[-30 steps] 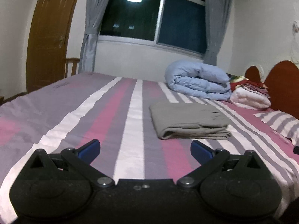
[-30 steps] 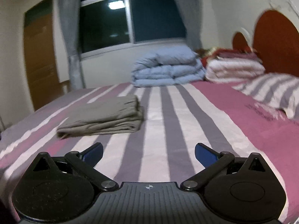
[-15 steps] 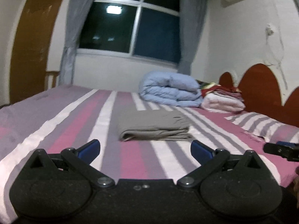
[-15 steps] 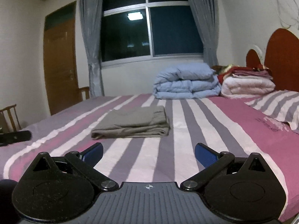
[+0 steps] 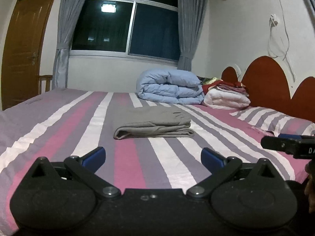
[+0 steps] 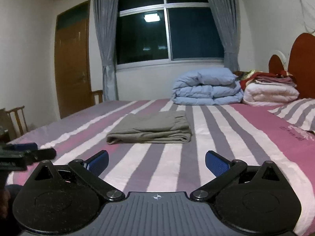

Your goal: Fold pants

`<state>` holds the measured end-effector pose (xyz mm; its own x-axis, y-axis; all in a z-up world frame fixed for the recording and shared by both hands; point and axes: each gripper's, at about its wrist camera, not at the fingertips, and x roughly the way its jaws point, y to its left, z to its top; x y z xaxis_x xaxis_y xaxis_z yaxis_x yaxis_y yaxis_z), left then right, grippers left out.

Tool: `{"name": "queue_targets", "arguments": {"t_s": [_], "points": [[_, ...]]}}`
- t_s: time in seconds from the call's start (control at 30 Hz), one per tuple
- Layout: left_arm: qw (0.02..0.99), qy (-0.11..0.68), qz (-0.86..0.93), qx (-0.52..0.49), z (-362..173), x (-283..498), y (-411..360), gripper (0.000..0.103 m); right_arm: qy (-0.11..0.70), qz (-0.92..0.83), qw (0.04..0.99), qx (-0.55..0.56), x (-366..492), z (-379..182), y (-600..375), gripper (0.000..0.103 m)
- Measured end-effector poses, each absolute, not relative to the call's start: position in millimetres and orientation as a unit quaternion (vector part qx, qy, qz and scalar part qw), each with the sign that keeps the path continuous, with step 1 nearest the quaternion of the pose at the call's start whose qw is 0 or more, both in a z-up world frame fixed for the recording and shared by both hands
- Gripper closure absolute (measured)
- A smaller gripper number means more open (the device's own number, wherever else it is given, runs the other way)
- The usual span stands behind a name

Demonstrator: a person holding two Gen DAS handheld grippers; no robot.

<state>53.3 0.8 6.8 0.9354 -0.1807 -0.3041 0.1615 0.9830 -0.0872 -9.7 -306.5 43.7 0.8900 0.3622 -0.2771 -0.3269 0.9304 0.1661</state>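
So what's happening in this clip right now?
The grey pants lie already folded into a neat stack on the striped bed. The left gripper and right gripper are both open, empty and short of the pants, touching nothing. The fold looks finished.

The bed [image 5: 59, 129] wears a sheet striped pink, grey and white. On it lie the folded grey pants [image 5: 153, 124] near the middle — well apart from a rolled blue quilt [image 5: 169, 87], a white folded blanket [image 5: 226, 99] (red cloth piled on top) and a striped pillow [image 5: 275, 119].
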Motion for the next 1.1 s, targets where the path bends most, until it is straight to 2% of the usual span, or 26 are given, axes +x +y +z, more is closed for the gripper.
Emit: {"name": "queue_targets", "arguments": {"t_s": [0.3,1.1], "points": [[0.984,0.153,-0.084,-0.034,7.7,49.7,2.6,0.006,0.177,0.173,0.967,0.065,-0.1,36.4,-310.5,0.000],[0.984,0.153,-0.084,-0.036,7.1,48.4,4.0,0.006,0.175,0.174,0.967,0.063,-3.1,37.6,-310.8,0.000]]}}
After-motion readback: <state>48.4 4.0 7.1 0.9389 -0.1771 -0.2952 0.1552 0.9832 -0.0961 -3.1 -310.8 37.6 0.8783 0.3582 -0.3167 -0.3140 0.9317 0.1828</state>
